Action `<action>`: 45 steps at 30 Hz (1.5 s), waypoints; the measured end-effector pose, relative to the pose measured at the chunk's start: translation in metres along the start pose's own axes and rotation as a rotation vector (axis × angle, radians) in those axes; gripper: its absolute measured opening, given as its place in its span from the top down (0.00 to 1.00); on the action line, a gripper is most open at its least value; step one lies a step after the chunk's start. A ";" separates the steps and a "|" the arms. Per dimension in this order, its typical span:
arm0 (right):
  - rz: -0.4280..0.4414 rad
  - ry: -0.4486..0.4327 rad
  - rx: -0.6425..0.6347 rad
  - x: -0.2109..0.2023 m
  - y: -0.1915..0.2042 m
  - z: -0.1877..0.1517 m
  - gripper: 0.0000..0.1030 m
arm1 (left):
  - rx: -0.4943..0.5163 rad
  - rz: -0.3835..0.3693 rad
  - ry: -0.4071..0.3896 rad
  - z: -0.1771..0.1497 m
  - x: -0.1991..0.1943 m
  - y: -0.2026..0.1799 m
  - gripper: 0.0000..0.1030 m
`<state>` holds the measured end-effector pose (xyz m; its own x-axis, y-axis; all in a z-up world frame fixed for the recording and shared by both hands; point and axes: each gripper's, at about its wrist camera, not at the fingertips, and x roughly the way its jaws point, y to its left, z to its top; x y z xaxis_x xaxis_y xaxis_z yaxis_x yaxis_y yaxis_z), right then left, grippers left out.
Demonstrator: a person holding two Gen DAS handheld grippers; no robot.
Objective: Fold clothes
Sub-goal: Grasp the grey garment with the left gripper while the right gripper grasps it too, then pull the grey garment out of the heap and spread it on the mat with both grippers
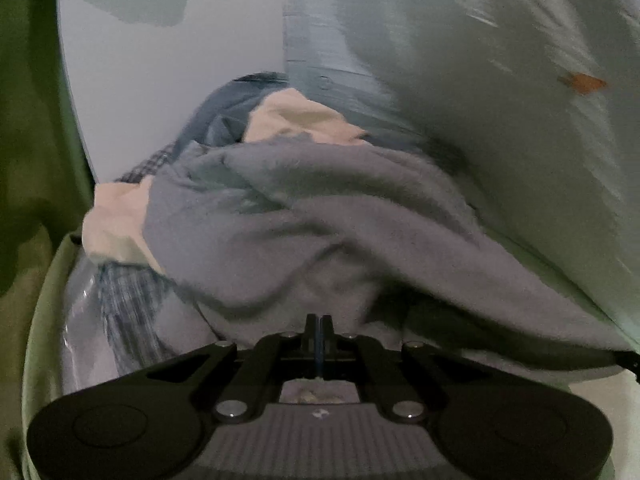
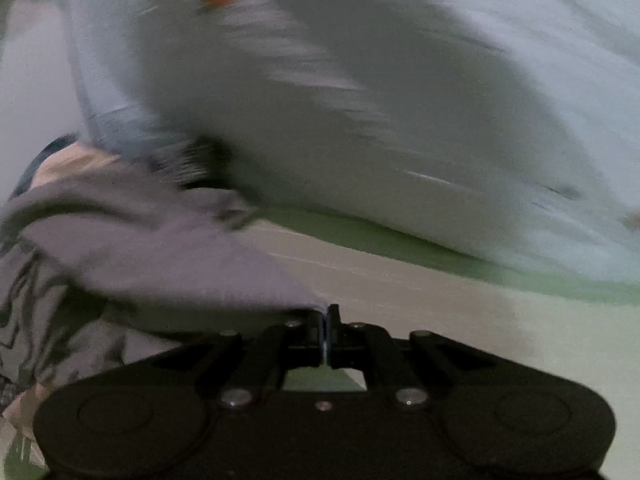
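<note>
Left tongs (image 1: 319, 326) pressed together, right tongs (image 2: 326, 326) pressed together

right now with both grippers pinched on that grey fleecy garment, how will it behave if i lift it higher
The grey garment will likely sag between the left gripper and right gripper, since it already drapes in soft folds. Its fuzzy surface probably resists slipping. It overlaps the cream cloth, so that might drag along.

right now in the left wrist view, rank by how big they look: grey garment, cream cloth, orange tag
1. grey garment, though it lies nearest the camera, which inflates it
2. cream cloth
3. orange tag, by far the smallest
</note>
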<state>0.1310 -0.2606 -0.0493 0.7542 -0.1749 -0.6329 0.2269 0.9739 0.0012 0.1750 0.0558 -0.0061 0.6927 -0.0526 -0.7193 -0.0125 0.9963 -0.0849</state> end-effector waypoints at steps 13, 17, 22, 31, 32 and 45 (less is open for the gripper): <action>-0.409 0.023 0.128 -0.097 -0.272 -0.088 0.99 | 0.025 -0.071 0.090 -0.105 -0.067 -0.107 0.91; -0.521 0.024 0.242 -0.112 -0.351 -0.102 0.99 | 0.028 -0.081 0.133 -0.128 -0.070 -0.134 0.80; -0.512 0.057 0.298 -0.114 -0.384 -0.129 0.98 | 0.054 -0.105 0.204 -0.153 -0.064 -0.166 0.58; -0.506 0.144 0.484 -0.097 -0.400 -0.172 0.98 | -0.044 -0.114 0.298 -0.165 -0.014 -0.175 0.31; -0.507 0.157 0.500 -0.093 -0.403 -0.173 0.98 | -0.063 -0.109 0.303 -0.164 -0.007 -0.176 0.31; -0.521 0.230 0.423 -0.038 -0.405 -0.151 0.98 | -0.038 -0.136 0.352 -0.149 0.042 -0.190 0.71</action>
<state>-0.0830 -0.6261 -0.1425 0.3436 -0.5220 -0.7807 0.7779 0.6240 -0.0748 0.0993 -0.1456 -0.1228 0.3996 -0.2105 -0.8922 0.0312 0.9759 -0.2162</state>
